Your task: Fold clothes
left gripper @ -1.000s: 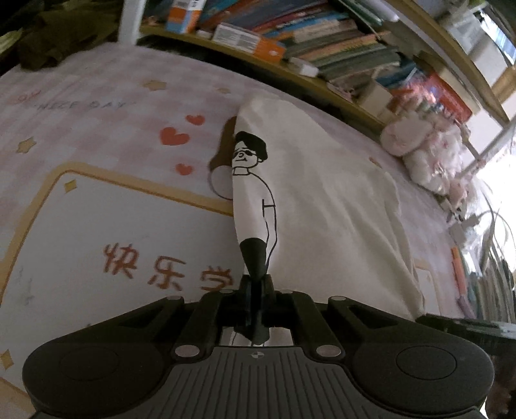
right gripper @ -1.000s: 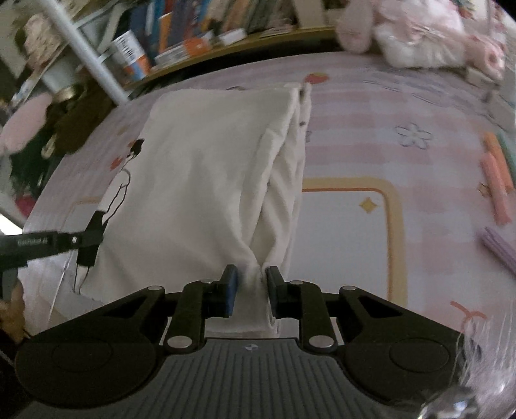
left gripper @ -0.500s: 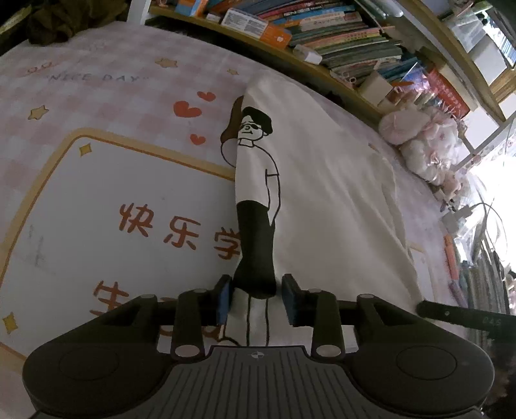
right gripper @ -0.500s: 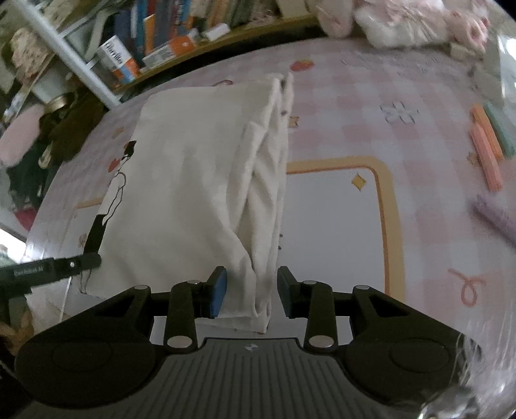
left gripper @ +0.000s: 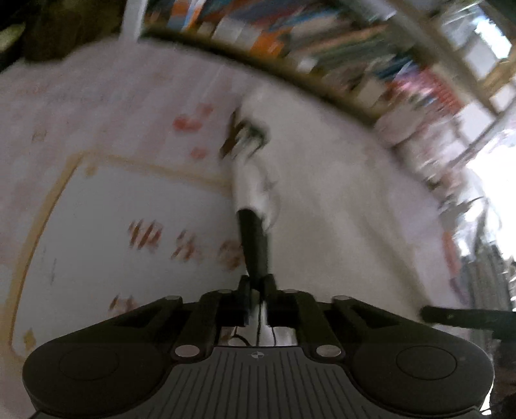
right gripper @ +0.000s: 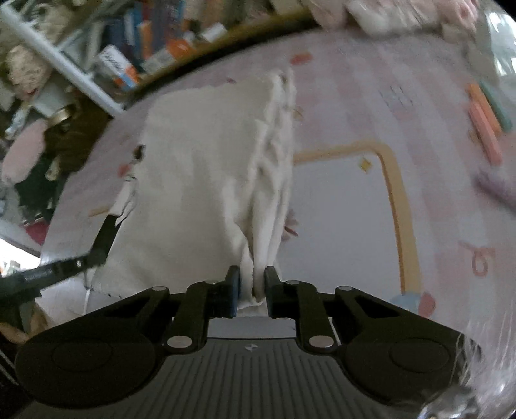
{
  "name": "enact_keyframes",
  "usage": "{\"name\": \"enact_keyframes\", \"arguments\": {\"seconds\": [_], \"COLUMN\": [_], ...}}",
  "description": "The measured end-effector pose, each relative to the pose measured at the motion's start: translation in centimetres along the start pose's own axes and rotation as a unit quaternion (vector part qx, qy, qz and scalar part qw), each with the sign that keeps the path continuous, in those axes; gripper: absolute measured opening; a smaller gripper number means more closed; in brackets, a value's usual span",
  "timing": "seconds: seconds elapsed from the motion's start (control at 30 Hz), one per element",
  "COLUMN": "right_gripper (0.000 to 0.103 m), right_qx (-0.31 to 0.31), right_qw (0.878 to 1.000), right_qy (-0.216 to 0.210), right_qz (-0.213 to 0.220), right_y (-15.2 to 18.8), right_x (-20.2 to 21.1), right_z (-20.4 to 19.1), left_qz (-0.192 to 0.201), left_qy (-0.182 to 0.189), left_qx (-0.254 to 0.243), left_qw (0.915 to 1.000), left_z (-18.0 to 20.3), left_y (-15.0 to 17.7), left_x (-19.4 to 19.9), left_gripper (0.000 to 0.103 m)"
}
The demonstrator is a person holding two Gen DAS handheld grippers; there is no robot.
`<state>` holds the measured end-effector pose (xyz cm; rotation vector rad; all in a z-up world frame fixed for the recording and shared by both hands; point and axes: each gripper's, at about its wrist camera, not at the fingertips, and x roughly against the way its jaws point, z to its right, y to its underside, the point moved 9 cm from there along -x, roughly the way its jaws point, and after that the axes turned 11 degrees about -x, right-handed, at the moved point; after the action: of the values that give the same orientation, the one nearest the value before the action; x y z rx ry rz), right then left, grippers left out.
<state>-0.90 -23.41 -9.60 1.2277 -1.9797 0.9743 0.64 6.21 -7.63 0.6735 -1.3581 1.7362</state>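
A cream-white T-shirt (right gripper: 200, 180) with a black cartoon figure print lies partly folded on a pink patterned mat (right gripper: 342, 206). My right gripper (right gripper: 252, 283) is shut on the bunched near-right corner of the T-shirt. In the blurred left wrist view, my left gripper (left gripper: 257, 283) is shut on the near-left edge of the T-shirt (left gripper: 322, 206), right at the dark printed legs (left gripper: 254, 245). The left gripper's fingers (right gripper: 96, 248) show at the shirt's left corner in the right wrist view. The right gripper's finger (left gripper: 464, 317) shows at the right edge of the left wrist view.
A low bookshelf (left gripper: 290, 42) packed with books runs along the mat's far edge. Plush toys (right gripper: 380, 16) sit at the far right corner. Coloured pens or bars (right gripper: 483, 122) lie on the mat at the right. Dark clothing and clutter (right gripper: 38, 154) lie past the mat's left side.
Both grippers opened half a second ago and have shut again on the shirt's near edge. Both views are now motion-blurred, and the shirt's near edge is bunched and pulled up.
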Motion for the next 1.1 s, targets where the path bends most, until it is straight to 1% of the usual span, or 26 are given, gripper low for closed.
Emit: {"name": "enact_keyframes", "arguments": {"seconds": [0.03, 0.1, 0.17, 0.23, 0.27, 0.3, 0.33, 0.4, 0.47, 0.5, 0.53, 0.57, 0.63, 0.7, 0.77, 0.8, 0.87, 1.0, 1.1], "right_gripper": [0.029, 0.038, 0.038, 0.038, 0.038, 0.038, 0.039, 0.039, 0.039, 0.035, 0.026, 0.022, 0.016, 0.014, 0.013, 0.013, 0.013, 0.012, 0.012], "right_qx": [-0.005, -0.010, -0.015, -0.017, -0.018, -0.018, -0.019, -0.021, -0.023, -0.024, -0.026, -0.028, -0.043, -0.066, -0.083, -0.087, -0.092, -0.086, -0.083], "right_qw": [1.000, 1.000, 1.000, 1.000, 1.000, 1.000, 1.000, 1.000, 0.999, 0.999, 0.999, 0.999, 0.999, 0.997, 0.996, 0.995, 0.993, 0.991, 0.990], "right_qy": [0.000, -0.002, -0.003, -0.001, -0.001, 0.000, 0.001, 0.003, 0.005, 0.006, 0.007, 0.008, 0.002, -0.013, -0.039, -0.053, -0.075, -0.099, -0.113], "right_qz": [-0.002, -0.005, -0.008, -0.011, -0.013, -0.014, -0.016, -0.019, -0.022, -0.023, -0.025, -0.027, -0.030, -0.030, -0.023, -0.019, -0.012, 0.002, 0.007], "right_y": [0.1, 0.3, 0.4, 0.4, 0.4, 0.4, 0.4, 0.4, 0.4, 0.4, 0.4, 0.4, 0.4, 0.0, -0.7, -1.1, -1.8, -3.2, -4.2], "right_x": [0.0, 0.2, 0.2, -0.1, -0.2, -0.3, -0.5, -0.7, -0.9, -1.1, -1.2, -1.4, -1.3, -0.8, 0.1, 0.6, 1.4, 2.4, 2.6], "right_z": [0.1, 0.2, 0.2, 0.1, 0.0, 0.0, -0.1, -0.2, -0.3, -0.4, -0.4, -0.3, -0.1, -0.2, -0.9, -1.5, -2.6, -4.9, -6.4], "left_qz": [0.001, 0.006, 0.020, 0.038, 0.048, 0.057, 0.067, 0.080, 0.089, 0.091, 0.092, 0.091, 0.088, 0.086, 0.089, 0.092, 0.096, 0.110, 0.117], "left_qy": [-0.001, -0.012, -0.030, -0.036, -0.034, -0.032, -0.028, -0.019, -0.009, -0.003, 0.003, 0.011, 0.023, 0.029, 0.030, 0.030, 0.031, 0.043, 0.044], "left_qx": [0.001, -0.012, -0.041, -0.074, -0.092, -0.111, -0.134, -0.179, -0.222, -0.242, -0.261, -0.280, -0.313, -0.343, -0.368, -0.376, -0.390, -0.414, -0.420], "left_qw": [1.0000, 0.9998, 0.9985, 0.9959, 0.9940, 0.9917, 0.9884, 0.9805, 0.9708, 0.9660, 0.9608, 0.9557, 0.9454, 0.9349, 0.9252, 0.9216, 0.9154, 0.9026, 0.8991], "left_z": [-0.2, -0.4, -0.3, 0.3, 0.8, 1.4, 2.2, 3.9, 5.6, 6.4, 7.2, 7.9, 9.2, 10.3, 11.0, 11.3, 11.9, 13.2, 13.8], "left_y": [0.2, 0.3, 0.0, -0.2, -0.4, -0.6, -0.6, -0.6, -0.4, -0.1, 0.2, 0.5, 1.2, 2.0, 2.5, 2.8, 3.3, 4.2, 4.4], "left_x": [0.1, 0.5, 1.1, 1.8, 2.1, 2.4, 2.6, 2.6, 2.6, 2.4, 2.3, 2.0, 1.5, 1.2, 1.0, 1.0, 0.9, 1.1, 0.9], "left_gripper": [0.016, 0.025, 0.030, 0.036, 0.044, 0.052, 0.056, 0.069, 0.076, 0.078, 0.079, 0.082, 0.084, 0.088, 0.091, 0.092, 0.093, 0.093, 0.093]}}
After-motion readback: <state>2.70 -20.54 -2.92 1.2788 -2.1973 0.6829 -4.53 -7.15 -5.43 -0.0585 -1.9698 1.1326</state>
